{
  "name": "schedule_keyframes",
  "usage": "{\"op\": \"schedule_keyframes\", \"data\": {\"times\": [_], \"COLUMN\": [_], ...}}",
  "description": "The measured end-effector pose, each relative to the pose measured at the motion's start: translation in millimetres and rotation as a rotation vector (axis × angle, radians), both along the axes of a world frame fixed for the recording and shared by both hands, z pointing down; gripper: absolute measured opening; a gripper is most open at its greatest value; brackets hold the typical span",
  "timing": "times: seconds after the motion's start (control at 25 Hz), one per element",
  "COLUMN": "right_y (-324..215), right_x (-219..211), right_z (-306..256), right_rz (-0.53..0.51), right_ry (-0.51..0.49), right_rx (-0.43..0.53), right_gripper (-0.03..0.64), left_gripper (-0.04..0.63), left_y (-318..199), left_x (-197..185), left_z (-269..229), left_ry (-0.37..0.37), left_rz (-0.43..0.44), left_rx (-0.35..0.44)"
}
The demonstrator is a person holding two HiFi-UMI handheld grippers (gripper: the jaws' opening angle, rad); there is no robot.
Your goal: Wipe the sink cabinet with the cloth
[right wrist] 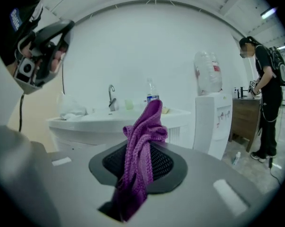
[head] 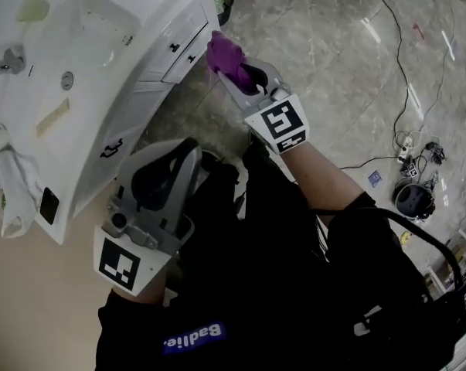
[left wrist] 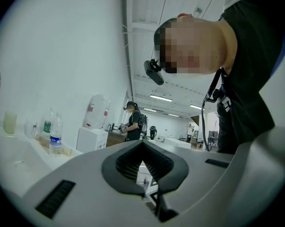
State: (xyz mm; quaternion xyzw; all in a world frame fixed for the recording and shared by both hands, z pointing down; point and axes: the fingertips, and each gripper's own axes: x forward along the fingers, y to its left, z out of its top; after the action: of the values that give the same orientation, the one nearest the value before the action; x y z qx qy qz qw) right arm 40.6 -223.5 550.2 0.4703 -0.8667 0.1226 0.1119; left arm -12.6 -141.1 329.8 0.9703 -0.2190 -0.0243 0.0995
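Sink cabinet (head: 140,91) cut off top-left — cloth (right wrist: 142,155) tail hidden between jaws

The sink cabinet (head: 167,49) fills the upper left. Before its drawer front, perhaps touching it, is the cloth (head: 226,52), held between the jaws of the right gripper (head: 231,66). The left gripper (head: 182,161) hangs lower, beside the cabinet's near corner.

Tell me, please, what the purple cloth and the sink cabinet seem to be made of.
Purple cloth: soft knitted textile, matte; ribbed loops show. Sink cabinet: smooth white panels with a faint sheen, perhaps painted board; the core is not visible.
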Motion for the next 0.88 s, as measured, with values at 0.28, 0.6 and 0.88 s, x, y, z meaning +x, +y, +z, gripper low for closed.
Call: {"op": "schedule_keyframes", "data": {"times": [0.28,0.6,0.88], "right_y": [-89,-161,-156], "right_x": [12,7,-52], "right_z": [105,153,155], "right_rz": [0.044,0.063,-0.059], "right_ry": [0.098,0.236,0.3], "right_rx": [-0.034,-0.054,-0.032], "right_gripper": [0.086,0.086,0.086], "left_gripper": [-0.011,-0.011,-0.011], "left_y": [-17,-17,-14], "left_x": [-1,-10,-26], "left_z": [50,73,82], "left_ry": [-0.04,-0.081,-0.085], "left_rz": [-0.023,-0.028,-0.051], "left_rx": [-0.019,-0.051,-0.066]}}
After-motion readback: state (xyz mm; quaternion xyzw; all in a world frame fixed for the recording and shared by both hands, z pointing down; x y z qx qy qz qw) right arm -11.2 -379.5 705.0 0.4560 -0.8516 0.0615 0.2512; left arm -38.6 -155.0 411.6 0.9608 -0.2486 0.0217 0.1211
